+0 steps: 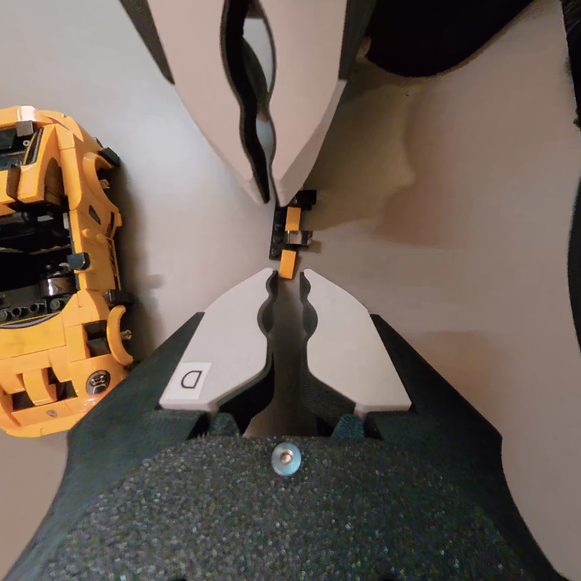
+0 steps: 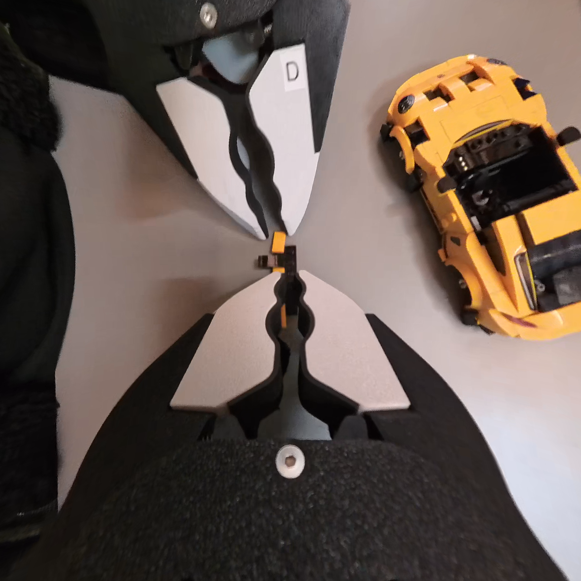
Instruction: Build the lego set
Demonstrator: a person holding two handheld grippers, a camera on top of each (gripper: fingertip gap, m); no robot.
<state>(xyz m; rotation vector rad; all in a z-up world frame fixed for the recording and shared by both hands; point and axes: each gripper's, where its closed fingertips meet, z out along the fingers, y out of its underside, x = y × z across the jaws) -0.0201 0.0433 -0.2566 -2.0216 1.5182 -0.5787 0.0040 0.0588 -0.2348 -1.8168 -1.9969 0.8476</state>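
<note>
A small sub-assembly (image 1: 276, 232) of a black plate with yellow and shiny dark pieces hangs between both grippers above the grey table (image 1: 456, 267). My right gripper (image 2: 288, 273) is shut on its black plate (image 2: 290, 254), which runs back between the fingers. It shows from the top in the left wrist view (image 1: 273, 199). My left gripper (image 1: 287, 273) pinches the tip of a yellow tile (image 1: 287, 264) that overhangs the plate's other end. In the right wrist view the left gripper (image 2: 276, 234) meets that tile (image 2: 279, 243) from above.
A part-built yellow lego car (image 1: 41, 339) with an open black interior lies on the table left of the grippers, and at the right in the right wrist view (image 2: 456, 103). A person's dark sleeve (image 2: 25, 220) fills the left edge there. The gap from one gripper's tips to the other's is roughly 4 cm.
</note>
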